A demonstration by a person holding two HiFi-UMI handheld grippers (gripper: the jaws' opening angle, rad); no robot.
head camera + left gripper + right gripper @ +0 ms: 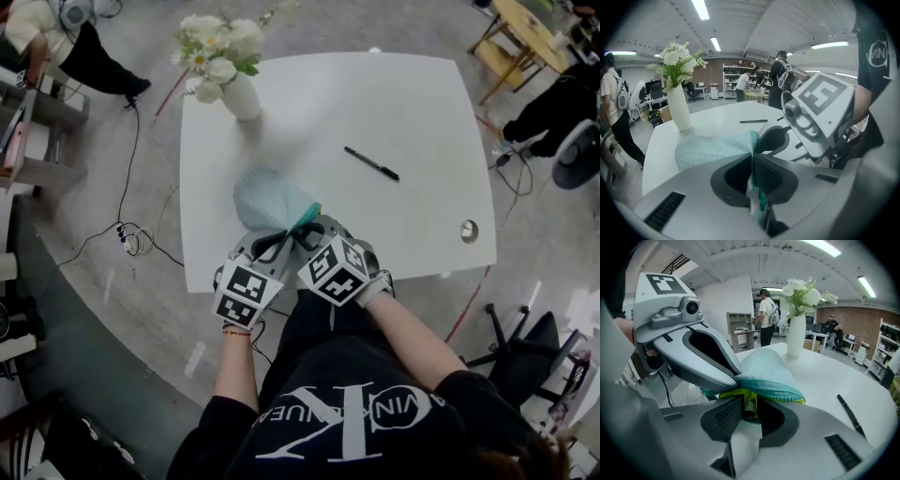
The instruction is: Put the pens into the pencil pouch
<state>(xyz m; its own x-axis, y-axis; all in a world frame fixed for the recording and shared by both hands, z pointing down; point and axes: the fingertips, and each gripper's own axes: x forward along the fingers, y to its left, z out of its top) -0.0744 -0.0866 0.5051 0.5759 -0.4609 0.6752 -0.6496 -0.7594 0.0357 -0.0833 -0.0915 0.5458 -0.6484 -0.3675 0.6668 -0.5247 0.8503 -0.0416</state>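
**Feeding a pen into the pouch mouth**

The left hand-held gripper (752,159) clamps the rim of the teal pencil pouch (710,149). The right hand-held gripper (749,401), jaws partly apart, has a yellow-green pen (750,407) between them at the mouth. Best practice: hold the rim taut so the pen slides fully inside. A black pen (371,163) lies well apart on the white desk (412,225), with a flower vase (239,94) at the far edge. People and shelving stand beyond.

Table (412,103) right half free (lone pen (371,163)); vase (241,96) blocks far-left corner.
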